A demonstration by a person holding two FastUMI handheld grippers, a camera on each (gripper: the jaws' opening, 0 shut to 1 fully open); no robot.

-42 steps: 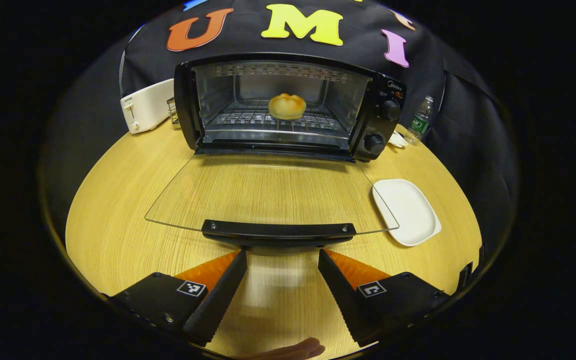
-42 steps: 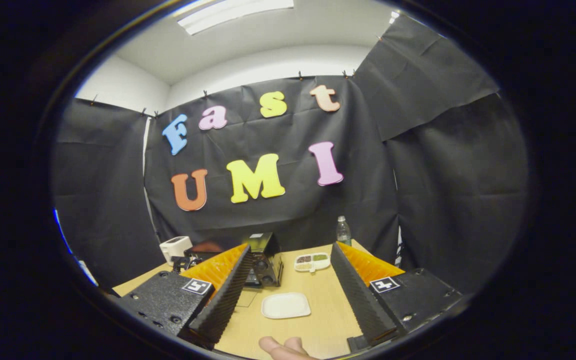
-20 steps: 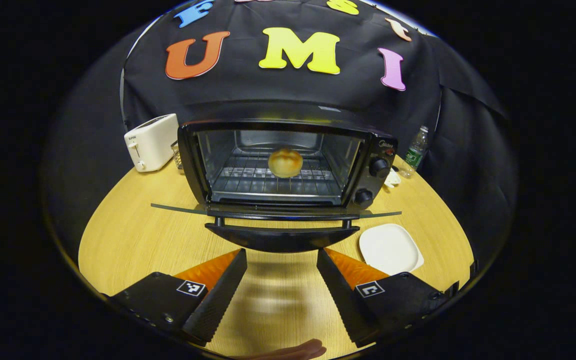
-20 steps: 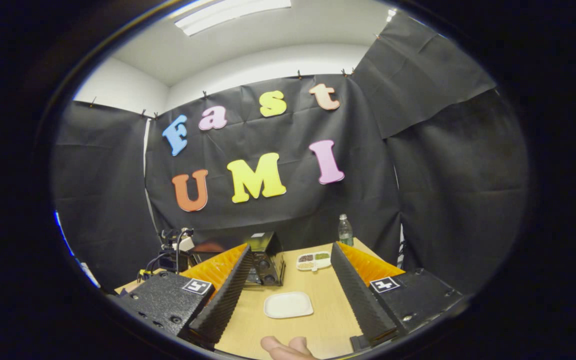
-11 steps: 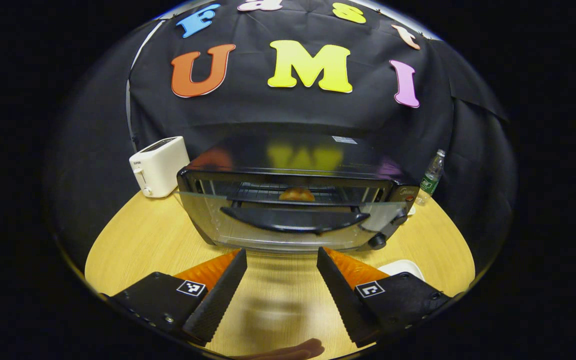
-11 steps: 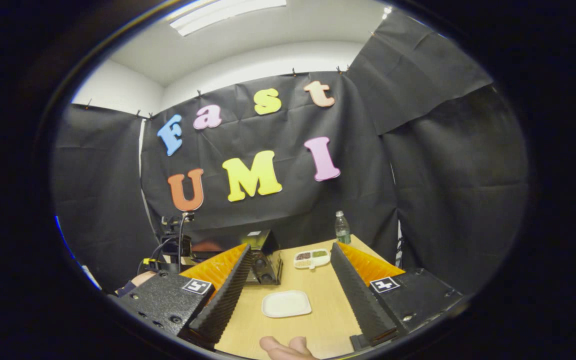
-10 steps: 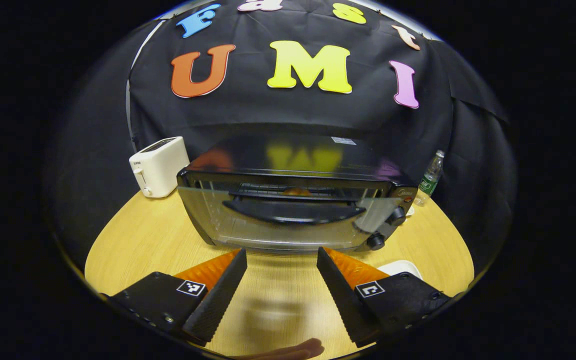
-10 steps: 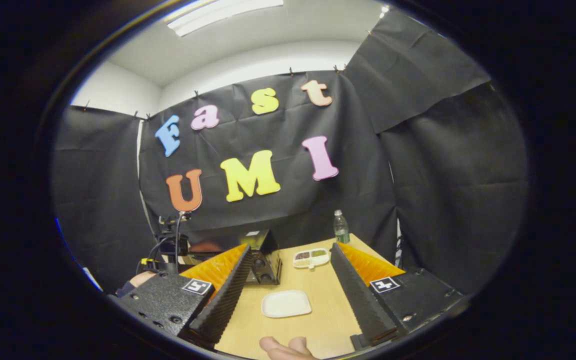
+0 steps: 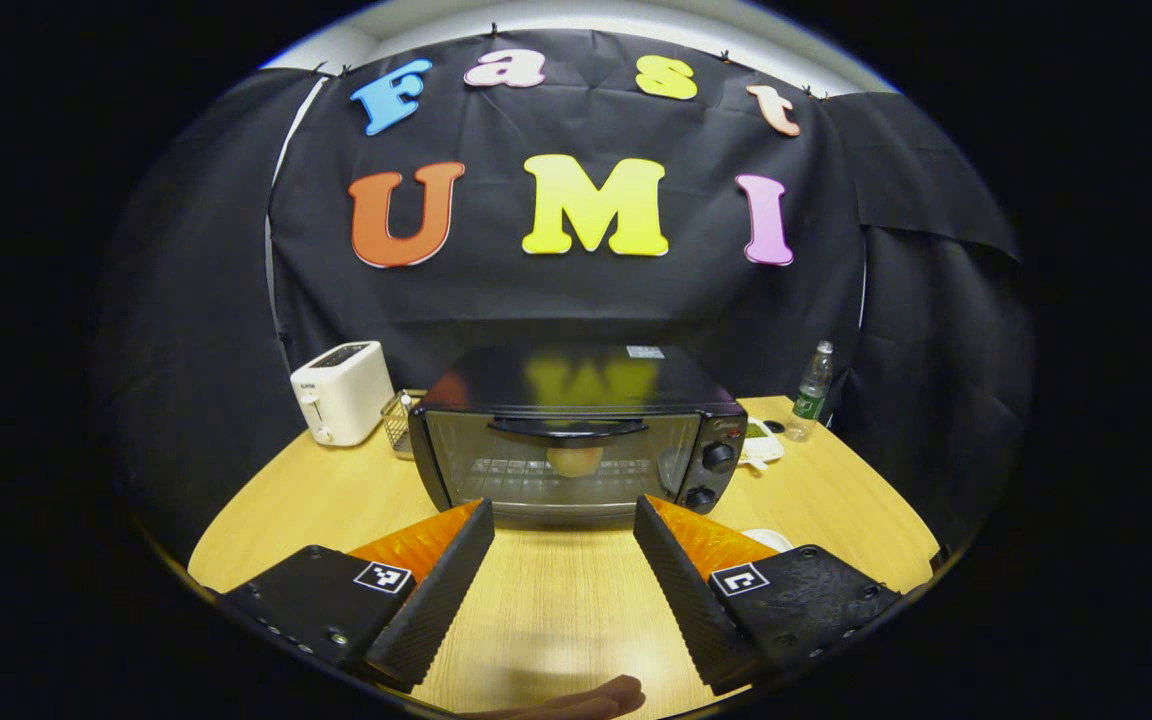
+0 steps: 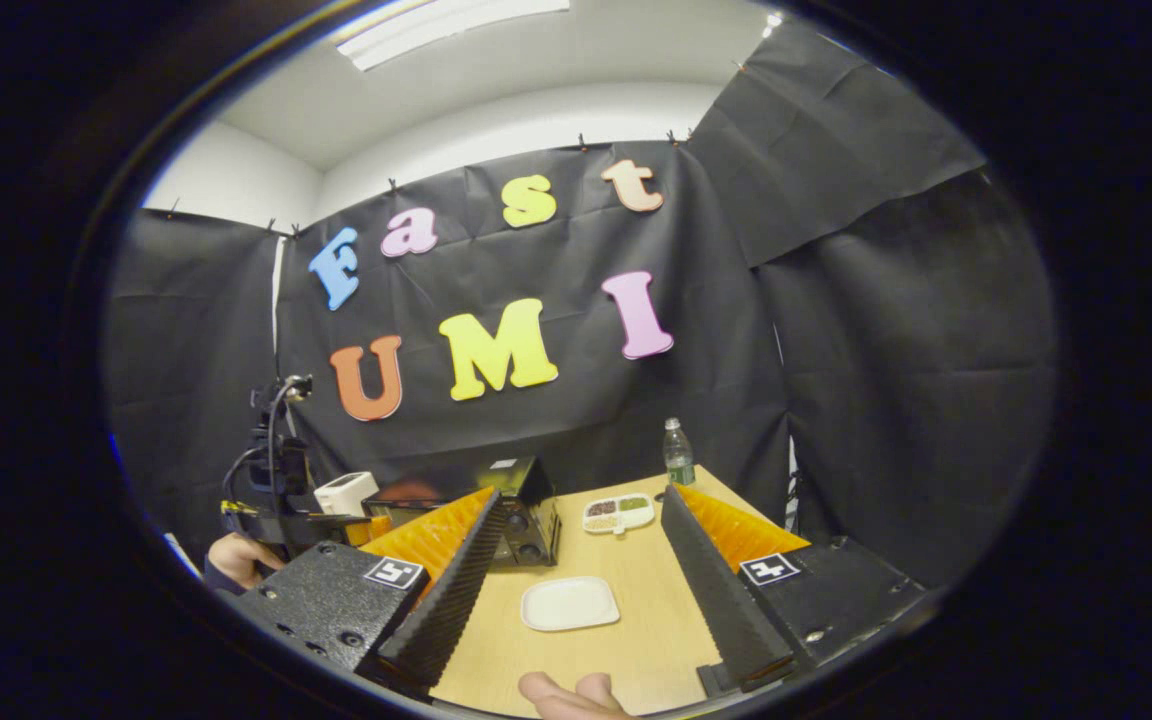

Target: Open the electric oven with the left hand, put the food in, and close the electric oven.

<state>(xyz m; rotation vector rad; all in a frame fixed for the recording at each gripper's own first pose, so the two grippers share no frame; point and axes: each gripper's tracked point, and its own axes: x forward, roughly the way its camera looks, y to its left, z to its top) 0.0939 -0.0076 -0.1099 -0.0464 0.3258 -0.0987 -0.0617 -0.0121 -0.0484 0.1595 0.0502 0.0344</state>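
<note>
Left gripper view: oven [image 9: 576, 440] door looks closed w/ bun [image 9: 574, 460] inside; left gripper [image 9: 561, 570] spread, empty; task prob. done.

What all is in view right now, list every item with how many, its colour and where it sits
oven: one, black, table middle, door shut
bun: one, golden, on the rack behind the oven's glass
toaster: one, white, left of the oven
wire basket: one, metal, between toaster and oven
bottle: one, clear with green label, far right by the wall
divided tray: one, white with dark and green fillings, right of the oven
plate: one, white, empty, on the table in front of the tray
table: one, light wood
left gripper: one, black and orange, jaws apart, facing the oven
right gripper: one, black and orange, jaws apart, above the plate
hand: one, on the other gripper, at left in the right gripper view
</note>
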